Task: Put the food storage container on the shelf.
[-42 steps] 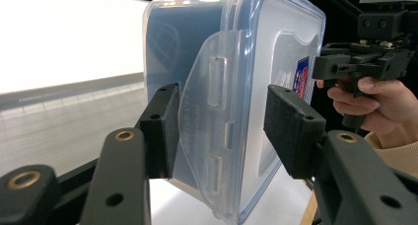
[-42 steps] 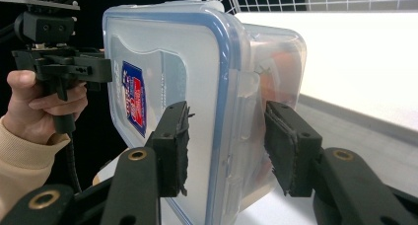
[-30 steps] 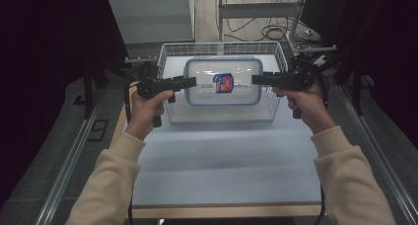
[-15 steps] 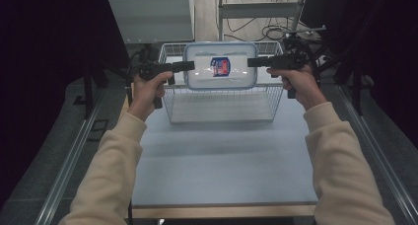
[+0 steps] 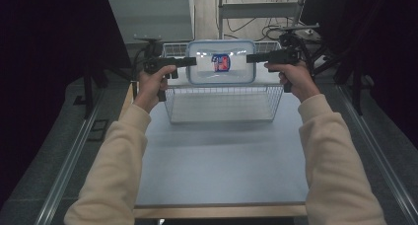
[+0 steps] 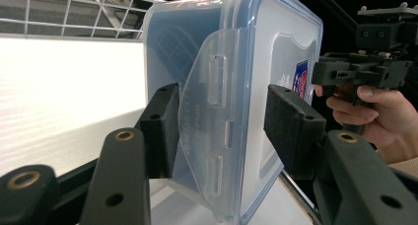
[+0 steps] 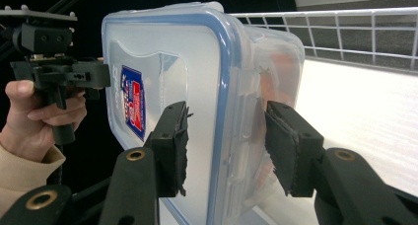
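The left tool is clamped on one short end of a clear plastic container, its two black, matte pads squeezing either side of the hinged side latch; one pad presses the translucent tub wall, the other the flat lid face. The right tool grips the opposite end the same way, one ribbed black pad on the lid and one on the tub side, the blue-edged rim running between them. Both tools are blocky black plastic with brass-coloured bushings at the joints.

Between the two tools the container hangs in the air, tipped up so its lid faces the person. It is a rounded rectangle of glossy, see-through plastic with a blue seal around the lid and a small red and blue label near the lid's middle. Something reddish shows dimly through the tub wall in the right gripper view; I cannot tell what it is.

Just below and behind the tools stands a white wire basket, a square-meshed rectangular crate with thin rods. It sits on the far part of the pale, smooth worktop, which has a light wooden front edge. The person's hands hold the tool handles, with cream, soft-knit sleeves running back toward the near edge.
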The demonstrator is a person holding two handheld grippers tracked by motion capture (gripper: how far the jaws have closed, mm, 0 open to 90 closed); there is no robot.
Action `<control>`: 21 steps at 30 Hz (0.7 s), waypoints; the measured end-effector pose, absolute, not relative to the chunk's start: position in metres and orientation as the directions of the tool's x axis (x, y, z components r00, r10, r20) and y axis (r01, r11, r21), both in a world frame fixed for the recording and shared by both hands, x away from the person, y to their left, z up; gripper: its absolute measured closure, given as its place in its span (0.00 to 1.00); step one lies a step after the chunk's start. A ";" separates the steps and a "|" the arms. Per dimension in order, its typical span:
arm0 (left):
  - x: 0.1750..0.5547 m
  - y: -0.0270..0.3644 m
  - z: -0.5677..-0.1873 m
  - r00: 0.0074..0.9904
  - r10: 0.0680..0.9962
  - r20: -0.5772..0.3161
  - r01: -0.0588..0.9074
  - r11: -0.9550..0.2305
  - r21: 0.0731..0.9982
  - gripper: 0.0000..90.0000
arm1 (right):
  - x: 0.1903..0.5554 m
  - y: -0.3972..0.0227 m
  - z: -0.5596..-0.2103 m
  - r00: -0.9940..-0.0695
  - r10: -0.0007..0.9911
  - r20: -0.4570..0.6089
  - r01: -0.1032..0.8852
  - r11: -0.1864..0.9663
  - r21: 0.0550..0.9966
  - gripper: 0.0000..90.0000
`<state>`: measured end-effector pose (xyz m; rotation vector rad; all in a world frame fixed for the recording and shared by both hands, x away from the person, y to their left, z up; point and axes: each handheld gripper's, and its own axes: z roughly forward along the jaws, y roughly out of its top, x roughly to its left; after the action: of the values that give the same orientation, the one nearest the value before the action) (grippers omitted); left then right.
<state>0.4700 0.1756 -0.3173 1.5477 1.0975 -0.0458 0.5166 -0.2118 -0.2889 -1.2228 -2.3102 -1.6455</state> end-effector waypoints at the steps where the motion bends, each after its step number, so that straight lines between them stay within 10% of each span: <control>1: 0.474 0.174 -0.318 0.540 0.597 -0.593 0.661 0.135 0.738 0.55 | 0.520 -0.212 -0.289 -0.672 0.571 0.471 0.630 0.107 0.769 0.57; 21: 0.516 0.181 -0.336 0.400 0.527 -0.750 0.764 0.260 0.590 0.52 | 0.548 -0.209 -0.301 -0.491 0.606 0.626 0.762 -0.048 0.645 0.53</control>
<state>0.5164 0.1811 -0.3357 1.4001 1.2568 -0.2373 0.5484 -0.2089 -0.3014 -1.4968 -2.0581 -1.5747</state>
